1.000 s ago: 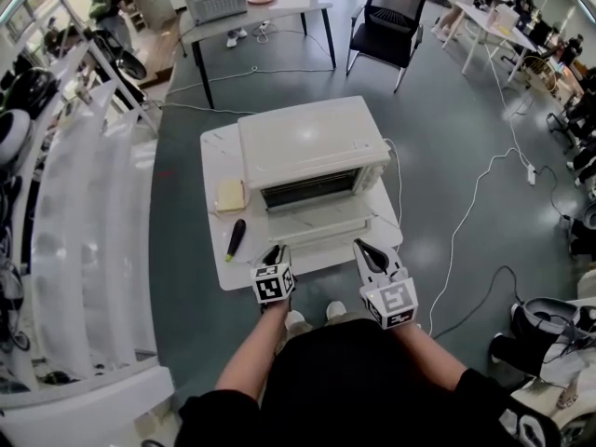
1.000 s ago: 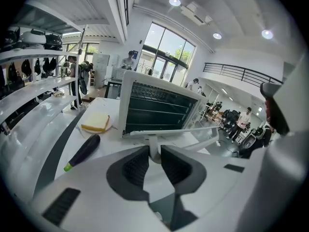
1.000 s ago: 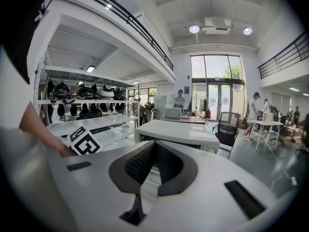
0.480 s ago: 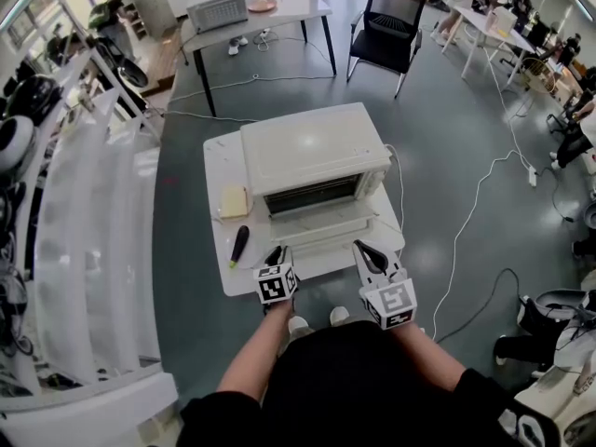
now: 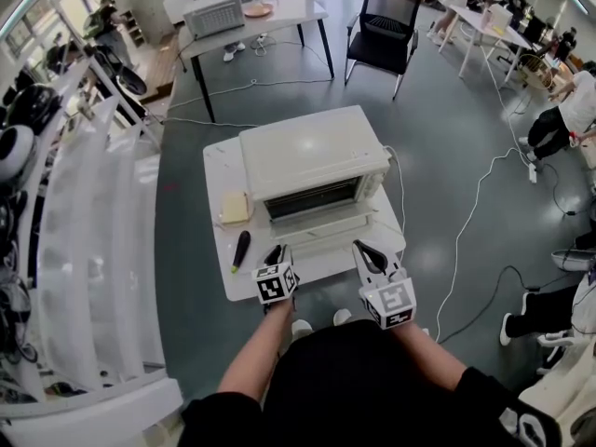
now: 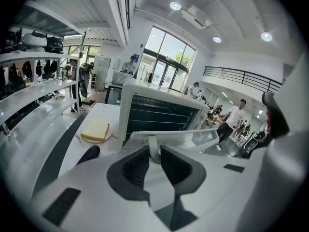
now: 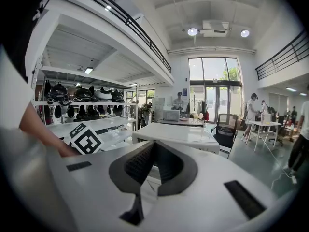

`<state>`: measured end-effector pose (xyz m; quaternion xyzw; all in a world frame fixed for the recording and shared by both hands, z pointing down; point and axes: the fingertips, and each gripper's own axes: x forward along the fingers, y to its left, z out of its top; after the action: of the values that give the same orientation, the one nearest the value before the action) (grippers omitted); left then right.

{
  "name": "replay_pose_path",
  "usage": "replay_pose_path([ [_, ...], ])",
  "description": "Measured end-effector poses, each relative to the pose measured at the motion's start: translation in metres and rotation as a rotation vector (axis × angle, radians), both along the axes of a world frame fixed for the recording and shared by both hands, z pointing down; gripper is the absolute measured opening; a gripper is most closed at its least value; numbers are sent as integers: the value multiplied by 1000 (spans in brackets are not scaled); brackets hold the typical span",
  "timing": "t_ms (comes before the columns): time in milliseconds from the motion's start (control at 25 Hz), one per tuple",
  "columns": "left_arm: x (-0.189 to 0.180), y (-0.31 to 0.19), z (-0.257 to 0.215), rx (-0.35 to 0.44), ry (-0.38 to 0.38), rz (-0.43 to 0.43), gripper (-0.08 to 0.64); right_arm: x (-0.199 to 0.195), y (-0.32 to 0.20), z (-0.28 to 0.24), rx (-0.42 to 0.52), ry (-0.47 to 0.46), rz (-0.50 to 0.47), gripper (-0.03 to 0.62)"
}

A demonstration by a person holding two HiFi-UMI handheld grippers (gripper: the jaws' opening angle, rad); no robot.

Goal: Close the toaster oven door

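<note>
The white toaster oven (image 5: 312, 161) stands on a small white table (image 5: 219, 161), and its door (image 5: 321, 223) hangs open toward me. In the left gripper view the door (image 6: 174, 135) juts out just past the jaws. My left gripper (image 5: 273, 252) (image 6: 154, 150) is at the door's front left edge, shut on a white post of the door handle (image 6: 153, 146). My right gripper (image 5: 369, 252) (image 7: 153, 146) hovers off the door's right front corner, shut with nothing in it. The oven's top (image 7: 176, 133) shows beyond its jaws.
A yellow slice on a plate (image 5: 234, 209) (image 6: 95, 129) and a dark oblong object (image 5: 240, 247) lie on the table left of the oven. White shelving (image 5: 84, 212) runs along the left. A cable (image 5: 466, 231) trails across the floor on the right. Another table (image 5: 251, 12) and a chair (image 5: 382, 31) stand behind.
The open door looks shorter in the head view, its front edge a little higher with the left gripper. The oven sits slightly lower in the picture. The right gripper holds its place.
</note>
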<state>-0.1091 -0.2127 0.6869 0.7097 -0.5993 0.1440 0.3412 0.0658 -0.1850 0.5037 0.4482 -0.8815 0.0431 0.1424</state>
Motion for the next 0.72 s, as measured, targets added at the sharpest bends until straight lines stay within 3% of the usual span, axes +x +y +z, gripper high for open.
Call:
replay_pose_path([
  [720,-10,-27,-21,43,21,-21,86,-6,-11,-1,-1,-9,5,21],
])
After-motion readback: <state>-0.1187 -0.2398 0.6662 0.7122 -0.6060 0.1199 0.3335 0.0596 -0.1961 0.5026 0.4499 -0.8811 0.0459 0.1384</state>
